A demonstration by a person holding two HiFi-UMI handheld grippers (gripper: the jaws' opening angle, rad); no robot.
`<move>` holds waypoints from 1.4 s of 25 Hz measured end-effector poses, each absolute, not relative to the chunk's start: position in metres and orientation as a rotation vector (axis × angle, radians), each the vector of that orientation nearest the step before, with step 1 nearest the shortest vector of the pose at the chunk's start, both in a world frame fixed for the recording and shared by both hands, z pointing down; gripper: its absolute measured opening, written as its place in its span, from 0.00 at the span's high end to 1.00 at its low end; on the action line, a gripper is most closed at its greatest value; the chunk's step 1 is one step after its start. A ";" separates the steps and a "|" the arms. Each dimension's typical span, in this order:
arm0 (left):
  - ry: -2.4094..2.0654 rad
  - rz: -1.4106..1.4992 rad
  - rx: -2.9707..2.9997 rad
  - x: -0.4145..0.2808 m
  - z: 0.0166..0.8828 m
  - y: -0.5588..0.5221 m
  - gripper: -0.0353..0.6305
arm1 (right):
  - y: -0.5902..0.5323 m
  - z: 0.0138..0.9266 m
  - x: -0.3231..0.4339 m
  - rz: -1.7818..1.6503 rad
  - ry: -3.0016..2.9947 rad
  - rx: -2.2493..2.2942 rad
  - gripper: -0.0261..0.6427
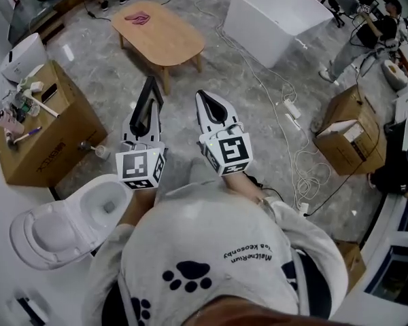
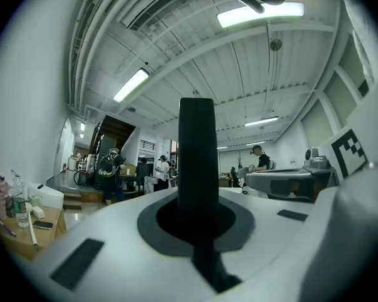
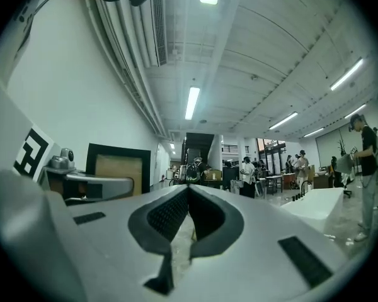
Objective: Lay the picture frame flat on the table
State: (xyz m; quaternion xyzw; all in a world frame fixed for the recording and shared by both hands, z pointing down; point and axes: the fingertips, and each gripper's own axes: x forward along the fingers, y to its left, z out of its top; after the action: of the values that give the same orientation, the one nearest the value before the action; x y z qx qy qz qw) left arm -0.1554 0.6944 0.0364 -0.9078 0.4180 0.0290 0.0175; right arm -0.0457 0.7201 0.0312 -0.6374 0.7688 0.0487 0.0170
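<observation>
Grey stone floor [image 1: 214, 80] fills most of the head view, with a low wooden desk [image 1: 164, 38] standing ahead of me, well apart from my hands. A white box [image 1: 275, 19] sits to its right and a cardboard box [image 1: 51, 138] of clutter to my left.

I judge that I am at the carrying step. The picture frame [image 1: 149, 90] is in my left gripper [image 1: 143, 114], whose jaws are clamped on its edge, and it is nowhere near the desk top. My right gripper [image 1: 209, 99] is level beside it, its jaws together with nothing between them.

The next move calls for walking up to the desk, tipping the frame over so its broad face turns downward, and lowering it until it rests flat before I loosen the jaws. The free right gripper could steady the far edge.

Only the head view shows the desk and how far off it is. The left gripper view shows the frame merely as a dark upright slab [image 2: 197, 156] between the jaws. The right gripper view alone shows its broad side [image 3: 118, 173], a black border round a brown panel, standing upright.
</observation>
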 end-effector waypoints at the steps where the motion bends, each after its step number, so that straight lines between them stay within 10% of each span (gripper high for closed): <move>1: 1.293 0.082 -2.824 -0.154 0.037 0.690 0.92 | 0.717 0.033 -0.044 0.139 2.386 -1.990 0.94; 35: 1.509 0.071 -2.754 -0.043 0.050 0.438 0.92 | 0.426 0.049 0.049 0.030 2.592 -1.688 0.94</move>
State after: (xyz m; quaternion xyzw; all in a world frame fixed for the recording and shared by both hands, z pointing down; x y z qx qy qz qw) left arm -0.0426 0.4377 0.0504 -0.8768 0.4803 0.0225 0.0004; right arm 0.0487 0.4262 0.0494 -0.5456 0.8377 0.0096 0.0241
